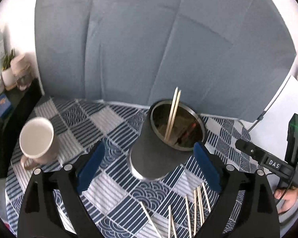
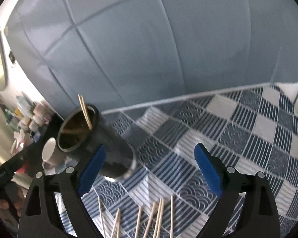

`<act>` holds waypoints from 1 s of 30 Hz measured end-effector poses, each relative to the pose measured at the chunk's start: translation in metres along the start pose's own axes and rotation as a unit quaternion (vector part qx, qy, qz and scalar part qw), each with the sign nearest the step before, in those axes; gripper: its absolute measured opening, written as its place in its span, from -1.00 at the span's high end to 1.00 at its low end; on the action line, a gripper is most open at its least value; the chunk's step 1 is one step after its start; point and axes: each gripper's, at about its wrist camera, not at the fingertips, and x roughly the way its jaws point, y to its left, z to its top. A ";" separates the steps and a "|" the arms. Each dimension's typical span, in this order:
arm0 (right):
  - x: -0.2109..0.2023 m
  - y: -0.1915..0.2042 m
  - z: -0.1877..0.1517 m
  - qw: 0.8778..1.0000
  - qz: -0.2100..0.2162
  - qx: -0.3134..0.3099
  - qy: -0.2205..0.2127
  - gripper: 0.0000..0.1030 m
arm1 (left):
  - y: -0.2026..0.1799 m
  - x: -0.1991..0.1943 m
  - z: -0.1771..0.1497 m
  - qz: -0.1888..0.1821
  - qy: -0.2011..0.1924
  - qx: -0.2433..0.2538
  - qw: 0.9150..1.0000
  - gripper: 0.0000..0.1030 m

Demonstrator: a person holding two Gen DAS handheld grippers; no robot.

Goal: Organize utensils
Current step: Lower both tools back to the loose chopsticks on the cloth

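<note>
**Chopsticks wait near the table's front edge, both jaws wide**

From my remote seat, the loose chopsticks (image 1: 196,208) lie fanned on the checked tablecloth (image 1: 113,194) near the table's front edge, long axes running roughly away from me toward the dark metal holder (image 1: 161,148). They are pale, thin, bare wood; their near ends are cut off by the frame, so I cannot count them surely. One pair (image 1: 173,113) already stands tilted in the holder, tips down and hidden inside. The left gripper (image 1: 149,166) and right gripper (image 2: 150,168) both show jaws spread wide, nothing between the blue pads. A white cup (image 1: 36,138) stands toward the table's left edge. The right wrist view is blurred.
</note>
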 end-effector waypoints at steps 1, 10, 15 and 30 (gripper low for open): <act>0.003 -0.003 -0.004 1.000 -0.005 0.002 0.007 -0.66 | 0.001 0.003 -0.005 0.001 0.008 -0.001 1.000 -0.73; 0.022 -0.014 -0.034 0.998 -0.026 0.003 0.050 -0.66 | 0.013 0.031 -0.045 0.015 0.083 -0.019 0.996 -0.73; 0.029 -0.017 -0.049 0.997 -0.034 -0.005 0.070 -0.67 | 0.019 0.047 -0.068 0.021 0.122 -0.033 0.992 -0.73; 0.046 -0.032 -0.092 0.991 -0.054 -0.006 0.122 -0.67 | 0.019 0.075 -0.113 0.041 0.184 -0.033 0.982 -0.73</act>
